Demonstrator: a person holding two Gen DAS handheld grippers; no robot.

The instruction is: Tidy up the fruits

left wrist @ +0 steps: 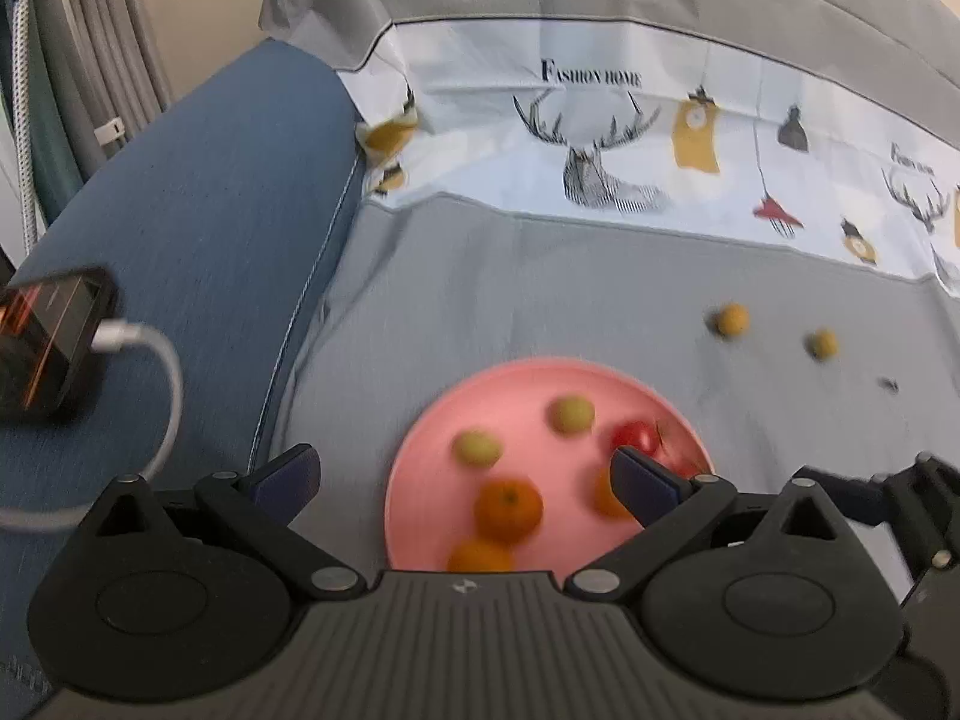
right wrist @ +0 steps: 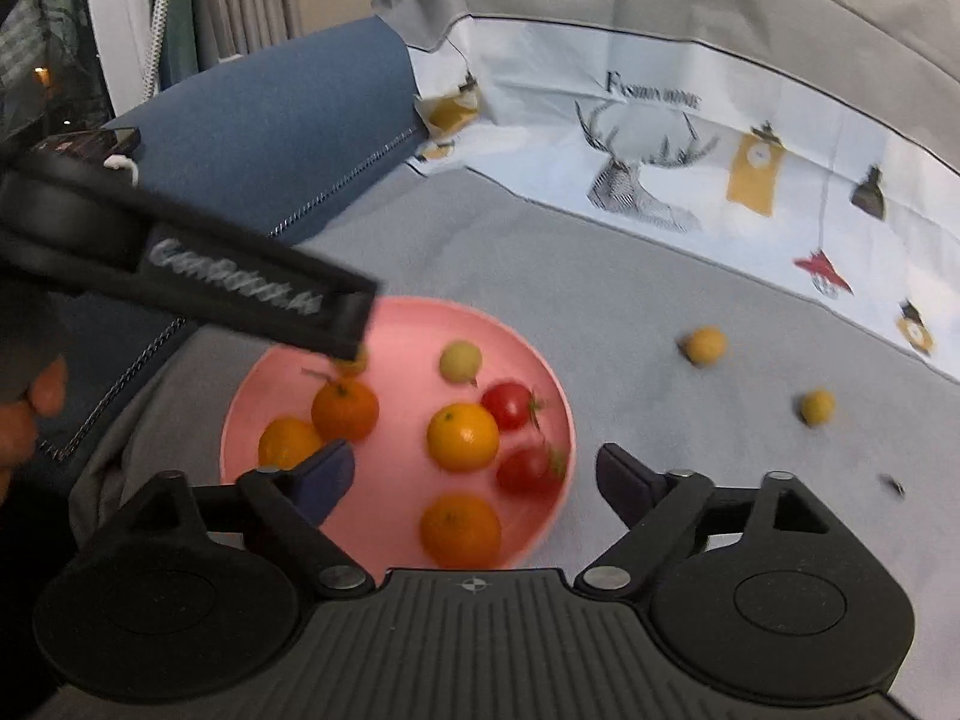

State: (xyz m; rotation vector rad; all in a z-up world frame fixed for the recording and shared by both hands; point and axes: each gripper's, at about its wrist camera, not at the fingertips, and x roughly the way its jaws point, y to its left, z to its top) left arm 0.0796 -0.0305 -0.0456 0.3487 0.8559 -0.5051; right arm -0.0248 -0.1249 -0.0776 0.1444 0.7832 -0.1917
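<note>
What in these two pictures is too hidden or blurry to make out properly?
- Small fruit at the pink plate's far rim, right wrist view: mostly hidden behind the left gripper's finger.
- One orange, left wrist view: partly covered by that gripper's own fingertip.
- Dark speck on the grey sheet, both views: too small and blurred.
- Phone screen, left wrist view: cut off by the edge.

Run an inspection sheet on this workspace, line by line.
Surface: grey bedsheet with deer-print border.
Job's things: round pink plate holding oranges, red tomatoes, pale green fruits; two small yellow fruits loose on the sheet.
Clutter: small dark speck.
Grippers: left gripper open, empty; right gripper open, empty.
Cables: white charging cable plugged into black phone.
Surroundings: blue cushion, grey curtains.
</note>
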